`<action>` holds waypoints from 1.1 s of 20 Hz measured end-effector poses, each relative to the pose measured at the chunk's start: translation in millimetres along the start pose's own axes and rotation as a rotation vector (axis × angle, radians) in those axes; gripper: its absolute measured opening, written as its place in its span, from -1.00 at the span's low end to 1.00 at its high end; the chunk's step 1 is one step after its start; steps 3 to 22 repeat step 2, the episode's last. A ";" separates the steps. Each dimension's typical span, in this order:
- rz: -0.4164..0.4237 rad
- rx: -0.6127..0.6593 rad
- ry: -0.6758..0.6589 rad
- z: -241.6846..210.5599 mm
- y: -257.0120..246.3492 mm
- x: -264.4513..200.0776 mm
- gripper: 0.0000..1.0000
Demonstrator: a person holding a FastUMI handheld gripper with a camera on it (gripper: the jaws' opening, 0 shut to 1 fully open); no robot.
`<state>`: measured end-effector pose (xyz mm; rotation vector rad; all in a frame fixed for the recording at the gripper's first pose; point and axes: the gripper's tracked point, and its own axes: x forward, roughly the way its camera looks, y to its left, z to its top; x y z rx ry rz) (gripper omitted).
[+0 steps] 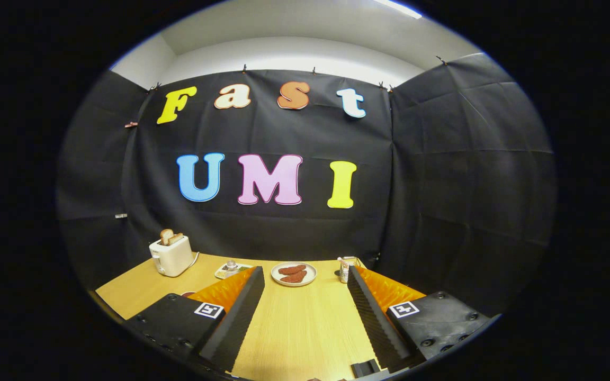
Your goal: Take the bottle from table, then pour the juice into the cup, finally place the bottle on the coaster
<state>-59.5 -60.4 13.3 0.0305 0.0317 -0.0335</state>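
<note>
Hovering over the wooden table (pixel 305 328), the gripper (pixel 305 275) had its fingers spread wide apart, holding nothing. The bottle (pixel 347 269) stood just beyond the right fingertip, beside a plate (pixel 294 274); toaster (pixel 171 255) far left.

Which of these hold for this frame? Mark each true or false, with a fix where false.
1. The hand-held gripper is shut on a bottle. False: its fingers stand wide open over bare table.
2. The toaster has bread in its slots. True.
3. The plate lies beyond the fingers, holding reddish-brown pieces. True.
4. The plate sits on top of the toaster. False: it rests on the table, apart from the toaster.
5. A small tray lies between toaster and plate. True.
</note>
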 end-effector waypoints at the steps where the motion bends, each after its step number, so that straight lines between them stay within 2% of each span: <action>1: -0.003 0.002 -0.002 0.6 1.4 1.7 0.94; 22: -0.008 -0.001 -0.005 2.3 0.3 4.4 0.94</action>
